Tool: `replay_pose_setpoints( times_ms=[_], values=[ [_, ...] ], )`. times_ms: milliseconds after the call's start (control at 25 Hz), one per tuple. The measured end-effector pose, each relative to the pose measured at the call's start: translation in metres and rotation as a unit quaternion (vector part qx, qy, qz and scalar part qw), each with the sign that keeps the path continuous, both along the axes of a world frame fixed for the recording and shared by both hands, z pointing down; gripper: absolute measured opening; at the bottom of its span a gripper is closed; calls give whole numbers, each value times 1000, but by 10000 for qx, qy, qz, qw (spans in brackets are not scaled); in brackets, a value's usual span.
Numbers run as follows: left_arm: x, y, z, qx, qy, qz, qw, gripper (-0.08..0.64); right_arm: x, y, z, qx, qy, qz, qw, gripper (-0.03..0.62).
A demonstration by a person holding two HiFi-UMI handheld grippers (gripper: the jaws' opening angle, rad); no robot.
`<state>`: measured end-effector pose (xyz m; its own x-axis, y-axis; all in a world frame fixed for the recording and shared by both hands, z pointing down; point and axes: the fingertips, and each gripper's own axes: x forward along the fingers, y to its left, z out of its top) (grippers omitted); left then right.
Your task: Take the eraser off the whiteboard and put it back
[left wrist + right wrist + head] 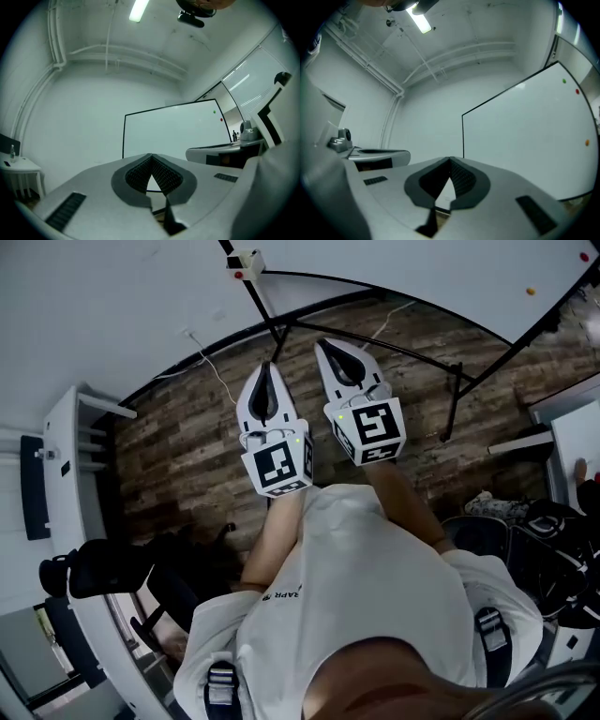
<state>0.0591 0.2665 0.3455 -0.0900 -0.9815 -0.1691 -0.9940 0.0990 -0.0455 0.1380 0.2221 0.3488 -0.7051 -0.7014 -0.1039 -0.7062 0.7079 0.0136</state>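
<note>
The whiteboard [441,277] stands ahead on a black frame; it also fills the middle of the left gripper view [173,131] and the right side of the right gripper view [525,145]. Small green [565,81], red [577,92] and orange [587,142] magnets dot its face. No eraser can be made out on it. A small white block with red marks [246,261] sits at the frame's top corner. My left gripper [267,367] [151,155] and right gripper [323,343] [450,160] are held side by side over the floor, short of the board. Both are shut with nothing between the jaws.
Wood-plank floor [187,446] lies under the grippers. The board's black legs [455,399] reach toward me at the right. A black office chair [103,568] and a white shelf unit [66,456] stand at the left, dark bags [553,549] at the right.
</note>
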Motion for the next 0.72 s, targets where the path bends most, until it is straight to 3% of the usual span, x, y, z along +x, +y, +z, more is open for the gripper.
replay_pose_setpoints(
  times_ms=[160, 360, 720],
  values=[
    [24, -1, 8, -104, 14, -155, 9998, 3, 18, -2, 4, 15, 42, -106, 9999, 12],
    [33, -46, 25, -354, -93, -280, 9989, 3, 22, -50, 25, -210, -7, -295, 9993, 12],
    [-28, -109, 38, -331, 23, -296, 9990, 3, -36, -111, 39, -206, 129, -255, 9994, 12]
  ],
)
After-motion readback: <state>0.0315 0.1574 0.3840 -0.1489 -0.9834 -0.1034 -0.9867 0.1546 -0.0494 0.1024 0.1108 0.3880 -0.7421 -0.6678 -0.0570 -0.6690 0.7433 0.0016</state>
